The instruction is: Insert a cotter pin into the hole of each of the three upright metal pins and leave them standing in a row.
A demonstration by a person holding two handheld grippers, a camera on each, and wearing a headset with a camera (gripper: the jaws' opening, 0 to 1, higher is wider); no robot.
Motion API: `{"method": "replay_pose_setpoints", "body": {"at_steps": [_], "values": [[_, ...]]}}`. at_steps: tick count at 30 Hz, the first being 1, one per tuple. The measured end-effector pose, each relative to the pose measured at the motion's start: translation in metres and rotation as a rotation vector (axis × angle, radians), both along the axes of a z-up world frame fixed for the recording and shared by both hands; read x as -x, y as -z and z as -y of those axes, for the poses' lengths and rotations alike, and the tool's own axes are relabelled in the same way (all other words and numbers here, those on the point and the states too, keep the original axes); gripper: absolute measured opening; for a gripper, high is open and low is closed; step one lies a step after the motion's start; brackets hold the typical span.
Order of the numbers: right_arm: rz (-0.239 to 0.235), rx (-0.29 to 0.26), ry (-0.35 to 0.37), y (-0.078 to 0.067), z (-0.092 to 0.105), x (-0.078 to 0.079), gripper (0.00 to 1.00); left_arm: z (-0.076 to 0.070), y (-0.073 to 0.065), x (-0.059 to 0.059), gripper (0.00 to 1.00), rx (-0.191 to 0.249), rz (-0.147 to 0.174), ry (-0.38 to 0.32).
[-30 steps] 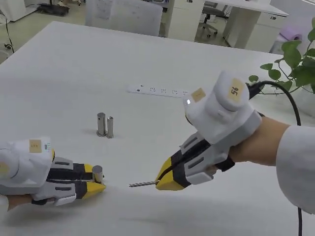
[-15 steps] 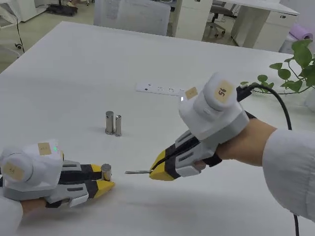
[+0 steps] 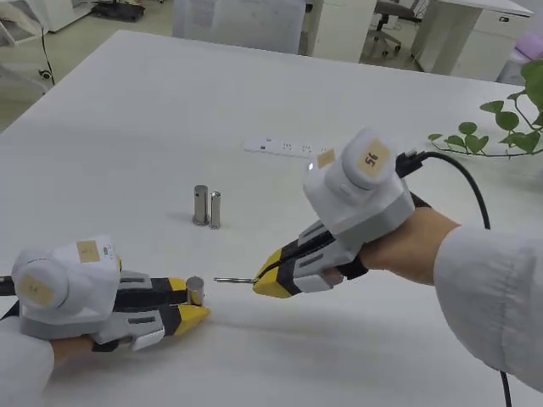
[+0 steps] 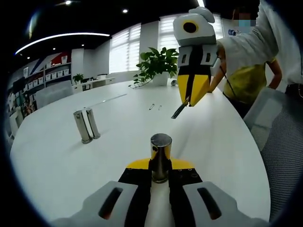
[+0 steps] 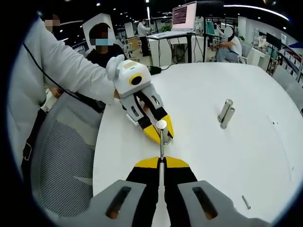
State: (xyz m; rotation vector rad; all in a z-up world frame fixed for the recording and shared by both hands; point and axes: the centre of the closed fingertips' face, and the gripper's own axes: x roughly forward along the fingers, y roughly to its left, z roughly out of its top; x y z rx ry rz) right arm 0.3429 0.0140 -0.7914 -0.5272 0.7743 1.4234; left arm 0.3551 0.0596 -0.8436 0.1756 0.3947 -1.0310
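Nearest to us, the left gripper (image 3: 188, 300) is clamped low on the held metal pin (image 3: 195, 290), which stands upright on the white worktop (image 3: 127, 127). Just to the right of the held metal pin, the right gripper (image 3: 264, 284) is pinched shut on a cotter pin (image 3: 232, 280). It holds it level, with the free tip aimed at the held metal pin's side and close to it but not yet in; the right gripper view lines the two up almost end-on. We judge that this first insertion is about to happen and is not done. Beyond the held metal pin, the two other metal pins (image 3: 206, 208) stand upright side by side, all but touching. We see no cotter pin sticking from either, though they are small in every view. Farther off in the left gripper view, two thin bits (image 4: 155, 107) lie on the worktop. We take them for the spare cotter pins, which would mean all three insertions are left, as well as setting the held metal pin into the row. As for writing, the round sticker (image 3: 371, 158) on top of the right gripper carries two digits that look like "56", though we can't be sure which way up they read. The tan stickers on the left gripper show nothing we can read. Farther back than the pair lies a white power strip (image 3: 280, 147) with no legible marking.
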Motion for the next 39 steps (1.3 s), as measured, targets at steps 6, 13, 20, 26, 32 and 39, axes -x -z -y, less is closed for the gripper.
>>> {"method": "replay_pose_setpoints", "body": {"at_steps": [6,13,20,26,32,39], "values": [[-0.006,0.000,0.001,0.005,-0.001,0.000,0.02,0.000,0.000,0.000,0.11,0.006,0.005,0.007],[-0.009,-0.004,-0.005,0.011,-0.008,0.000,0.02,0.000,0.000,0.000,0.11,0.011,0.012,0.011],[-0.015,-0.003,-0.011,0.013,-0.012,0.000,0.02,0.000,0.000,0.000,0.11,0.013,0.011,0.013],[-0.016,0.002,-0.014,0.016,-0.012,0.000,0.02,0.000,0.000,0.000,0.11,0.013,0.012,0.013],[-0.017,0.000,-0.015,0.017,-0.014,-0.001,0.02,0.000,0.000,0.000,0.11,0.014,0.012,0.013],[-0.019,-0.007,-0.016,0.019,-0.017,-0.001,0.02,0.000,0.000,0.000,0.11,0.015,0.011,0.012]]}}
